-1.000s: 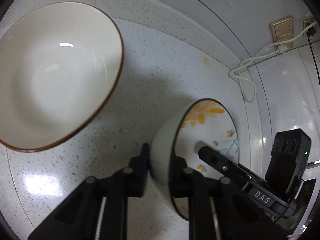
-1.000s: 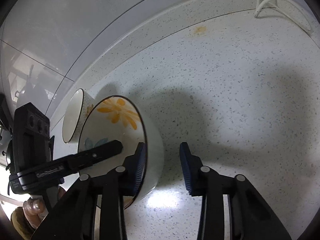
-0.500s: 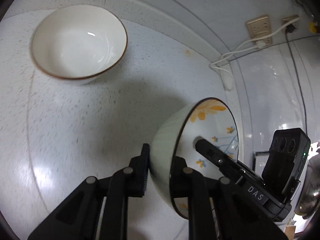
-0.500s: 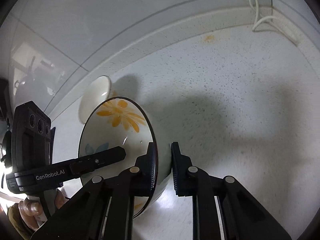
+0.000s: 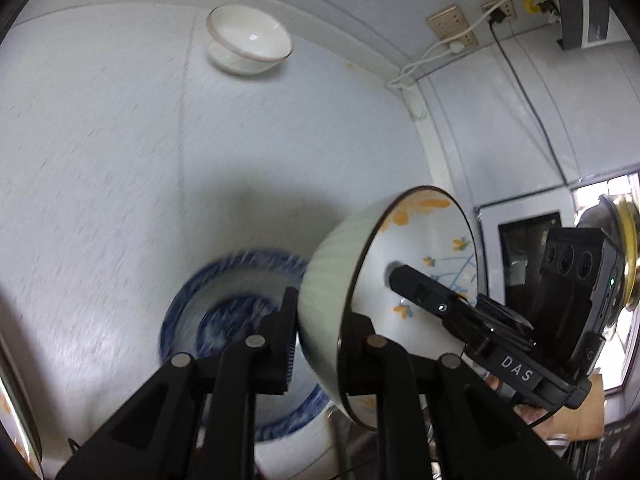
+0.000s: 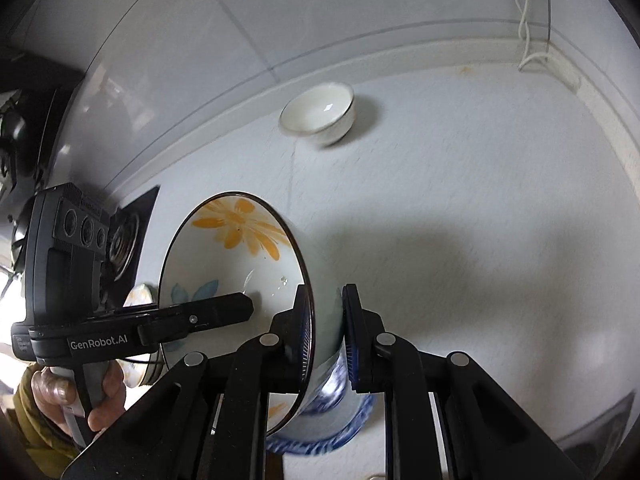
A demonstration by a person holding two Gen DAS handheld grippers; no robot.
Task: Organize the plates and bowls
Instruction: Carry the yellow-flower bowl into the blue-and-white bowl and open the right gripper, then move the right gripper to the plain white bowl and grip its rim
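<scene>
Both grippers hold one pale green bowl with orange flowers inside (image 5: 424,256) (image 6: 236,264), tilted on its side above the counter. My left gripper (image 5: 320,332) is shut on one side of its rim, one finger inside, one outside. My right gripper (image 6: 326,328) is shut on the opposite side of the rim. A blue-patterned plate (image 5: 224,312) lies on the counter under the bowl; its edge shows in the right wrist view (image 6: 344,428). A plain white bowl with a brown rim (image 5: 248,40) (image 6: 320,114) stands far back near the wall.
White speckled counter (image 5: 100,160) with a raised back edge. Wall sockets (image 5: 452,24) and a white cable (image 5: 412,76) at the back right. A gas stove burner (image 6: 124,240) is at the left in the right wrist view.
Both grippers have lifted and pulled back with the flowered bowl. The white bowl now looks far away. The blue plate has come into view beneath.
</scene>
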